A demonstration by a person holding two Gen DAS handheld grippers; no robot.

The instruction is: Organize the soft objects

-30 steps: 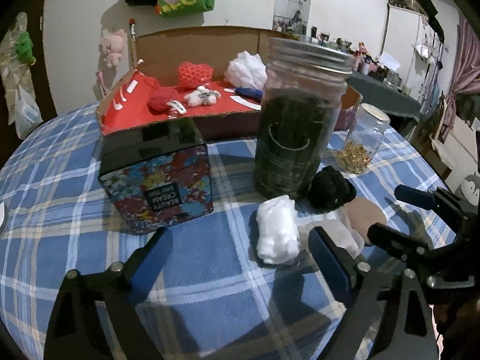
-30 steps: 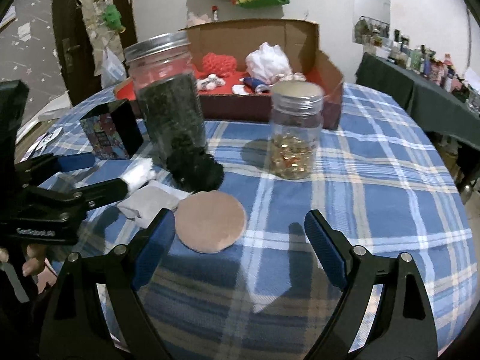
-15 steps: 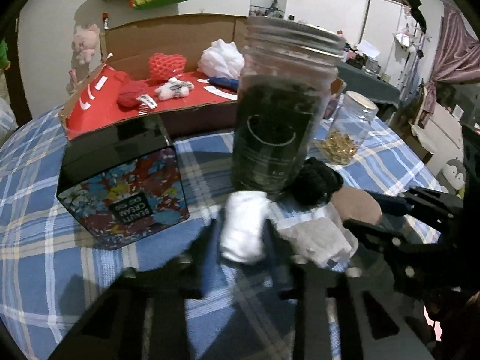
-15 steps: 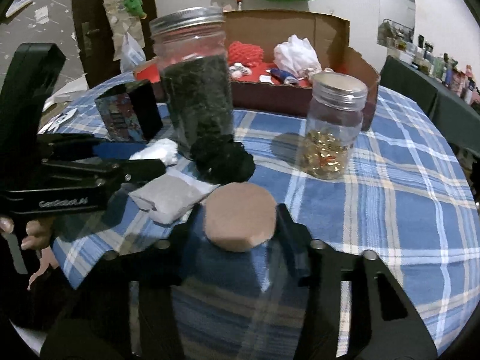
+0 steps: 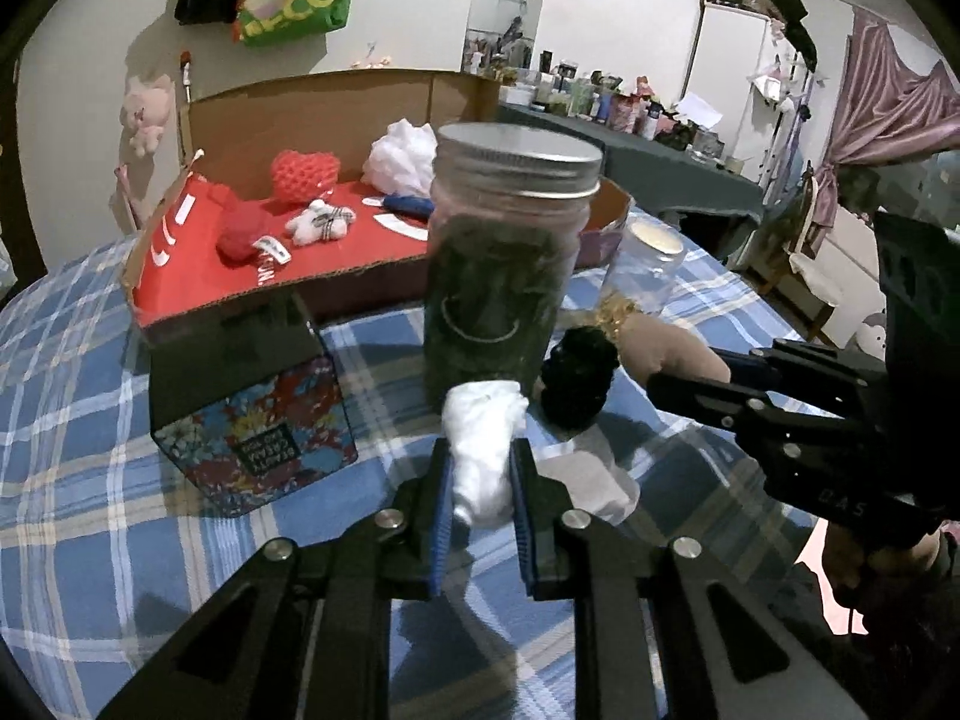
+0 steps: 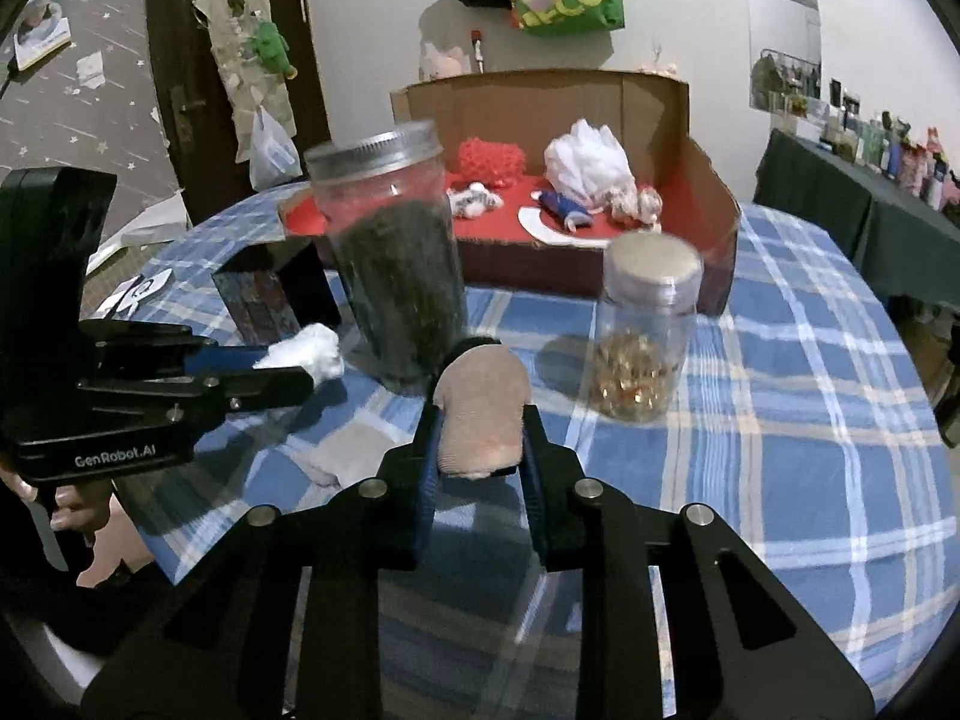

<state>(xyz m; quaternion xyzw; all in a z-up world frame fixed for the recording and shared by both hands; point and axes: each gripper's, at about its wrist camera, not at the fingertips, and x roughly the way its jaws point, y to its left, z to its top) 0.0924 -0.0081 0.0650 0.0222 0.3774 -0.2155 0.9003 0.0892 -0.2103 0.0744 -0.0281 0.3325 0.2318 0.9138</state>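
Left tool (image 5: 480,480): clamped on white wad (image 5: 483,450), lower centre.
Right tool (image 6: 480,438): clamped on tan pad (image 6: 480,414), centre.

The tall glass jar of dark green leaves (image 5: 498,276) hides part of the smaller clear jar holding gold pieces (image 5: 645,276) behind it.

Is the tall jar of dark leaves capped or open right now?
Capped. A silver screw lid sits on the tall jar, which stands upright on the plaid tablecloth.
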